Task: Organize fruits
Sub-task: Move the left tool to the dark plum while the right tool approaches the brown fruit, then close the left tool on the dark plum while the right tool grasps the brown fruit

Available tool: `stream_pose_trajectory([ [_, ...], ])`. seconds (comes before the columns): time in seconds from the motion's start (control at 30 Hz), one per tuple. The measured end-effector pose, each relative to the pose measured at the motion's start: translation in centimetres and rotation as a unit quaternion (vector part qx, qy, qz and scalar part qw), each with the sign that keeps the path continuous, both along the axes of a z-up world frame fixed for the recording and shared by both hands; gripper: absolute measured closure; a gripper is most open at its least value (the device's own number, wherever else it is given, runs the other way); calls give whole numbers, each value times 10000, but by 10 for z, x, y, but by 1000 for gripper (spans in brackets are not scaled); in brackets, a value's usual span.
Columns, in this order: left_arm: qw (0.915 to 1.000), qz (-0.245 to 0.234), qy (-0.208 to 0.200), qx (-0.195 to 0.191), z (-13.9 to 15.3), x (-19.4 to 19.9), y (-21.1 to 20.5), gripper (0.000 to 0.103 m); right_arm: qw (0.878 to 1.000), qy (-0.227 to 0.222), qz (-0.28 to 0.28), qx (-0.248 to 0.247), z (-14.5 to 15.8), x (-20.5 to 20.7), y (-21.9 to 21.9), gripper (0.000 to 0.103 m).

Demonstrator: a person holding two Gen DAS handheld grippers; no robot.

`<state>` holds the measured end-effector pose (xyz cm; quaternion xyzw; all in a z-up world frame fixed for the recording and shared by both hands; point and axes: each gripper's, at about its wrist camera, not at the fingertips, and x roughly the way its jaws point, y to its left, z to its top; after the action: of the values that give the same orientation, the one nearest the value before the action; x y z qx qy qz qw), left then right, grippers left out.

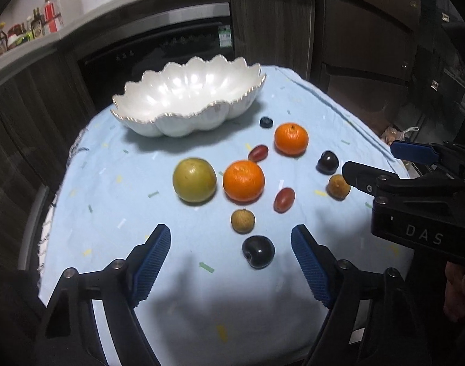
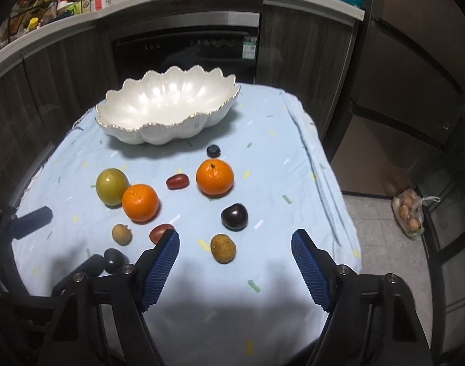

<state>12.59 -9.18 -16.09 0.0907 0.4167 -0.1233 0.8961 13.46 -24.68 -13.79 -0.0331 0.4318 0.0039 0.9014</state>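
An empty white scalloped bowl [image 1: 186,97] [image 2: 165,109] stands at the back of the table. In front of it lie a green fruit [image 1: 194,180], two oranges [image 1: 243,180] [image 1: 291,139], two red grapes, a blueberry [image 1: 266,122], two longans and two dark plums. My left gripper [image 1: 231,235] is open just above the cloth. The near plum [image 1: 258,251] lies between its fingers, untouched, and a longan [image 1: 242,220] sits just beyond. My right gripper [image 2: 235,238] is open around the other longan [image 2: 222,248], pads apart from it. The second plum [image 2: 234,216] sits just past it.
A light blue cloth [image 2: 278,167] covers the small table, which drops off at the left, right and back edges. A dark oven [image 2: 186,52] and cabinets stand behind. A bag of potatoes [image 2: 409,213] lies on the floor at the right.
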Motion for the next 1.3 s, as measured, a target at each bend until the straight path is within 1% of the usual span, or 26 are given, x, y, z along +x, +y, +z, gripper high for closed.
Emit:
stream_pose_trajectory([
  [0.03, 10000, 3, 40, -18, -2, 1, 0, 23, 10000, 37, 1, 4, -3, 2, 1, 29],
  [0.07, 9999, 8, 90, -43, -6, 3, 0, 26, 10000, 82, 3, 19, -6, 4, 1, 29],
  [0.1, 9999, 7, 137, -61, -8, 4, 0, 31, 9999, 115, 0, 31, -8, 5, 1, 30],
  [0.17, 9997, 19, 238, -80, -15, 7, 1, 37, 9998, 188, -17, 50, -13, 9, 1, 31],
  [0.3, 9989, 13, 447, -148, -26, 12, 1, 41, 9994, 332, -20, 104, -22, 15, 3, 36],
  [0.43, 9984, -108, 500, -246, -31, 12, -2, 41, 9988, 460, -30, 170, -30, 21, 2, 40],
  [0.57, 9974, -226, 630, -282, -37, 12, -7, 50, 9984, 536, -44, 185, -37, 25, 3, 44],
  [0.63, 9969, -248, 692, -290, -40, 13, -8, 53, 9982, 581, -26, 177, -40, 26, 4, 49],
  [0.67, 9967, -250, 715, -292, -41, 14, -9, 56, 9980, 601, -17, 171, -41, 27, 5, 50],
  [0.77, 9967, -260, 702, -311, -41, 14, -9, 57, 9976, 680, 4, 161, -44, 28, 6, 57],
  [0.83, 9967, -289, 692, -324, -41, 13, -10, 60, 9971, 735, 20, 189, -46, 29, 6, 64],
  [0.93, 9963, -361, 681, -367, -41, 12, -11, 68, 9970, 744, 14, 221, -47, 30, 5, 73],
  [1.0, 9961, -414, 674, -380, -40, 12, -12, 75, 9970, 713, 35, 283, -45, 29, 5, 76],
  [1.17, 9960, -420, 688, -398, -39, 12, -11, 75, 9971, 696, 94, 290, -44, 28, 7, 76],
  [1.3, 9966, -381, 622, -374, -36, 12, -9, 75, 9974, 632, 103, 322, -41, 27, 6, 76],
])
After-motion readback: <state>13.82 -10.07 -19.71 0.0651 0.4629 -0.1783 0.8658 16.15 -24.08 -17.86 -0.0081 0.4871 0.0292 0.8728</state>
